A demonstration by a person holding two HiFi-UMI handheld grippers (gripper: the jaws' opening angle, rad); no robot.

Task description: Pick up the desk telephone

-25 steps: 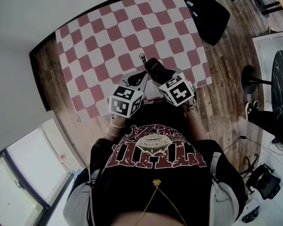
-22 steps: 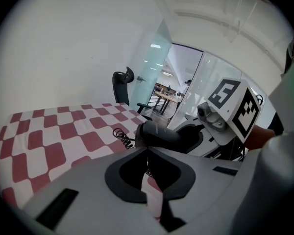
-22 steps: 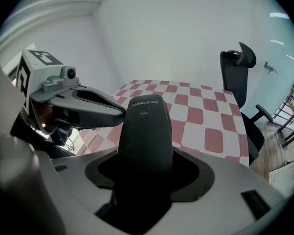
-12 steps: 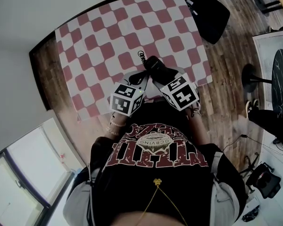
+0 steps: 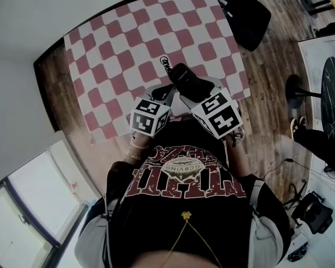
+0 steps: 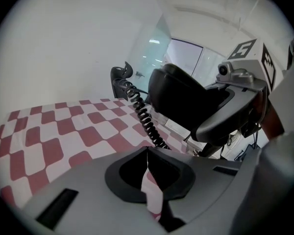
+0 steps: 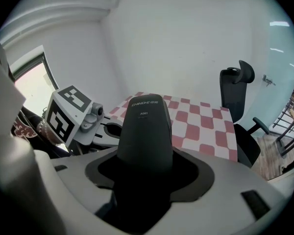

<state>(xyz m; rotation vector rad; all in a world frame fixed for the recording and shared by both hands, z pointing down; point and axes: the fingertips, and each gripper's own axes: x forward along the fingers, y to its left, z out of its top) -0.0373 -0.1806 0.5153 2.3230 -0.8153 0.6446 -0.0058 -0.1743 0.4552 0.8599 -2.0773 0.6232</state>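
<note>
Right gripper (image 7: 144, 168): its 2 jaws are clamped on the black plastic desk telephone (image 7: 144, 126), 1 jaw on each side.
Telephone: held clear above the red-and-white checked tablecloth (image 5: 117, 43), near the table edge closest to the person, its far end pointing away from them.
Cord: a black coiled cord (image 6: 143, 115) hangs from the telephone down toward the cloth.
Left gripper (image 6: 147, 155): jaws all but closed, with 1 thin slit between them; it grips nothing and sits just beside the telephone.

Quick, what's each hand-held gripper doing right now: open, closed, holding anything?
Left hand-held gripper: closed, holding nothing.
Right hand-held gripper: closed on the desk telephone.
</note>
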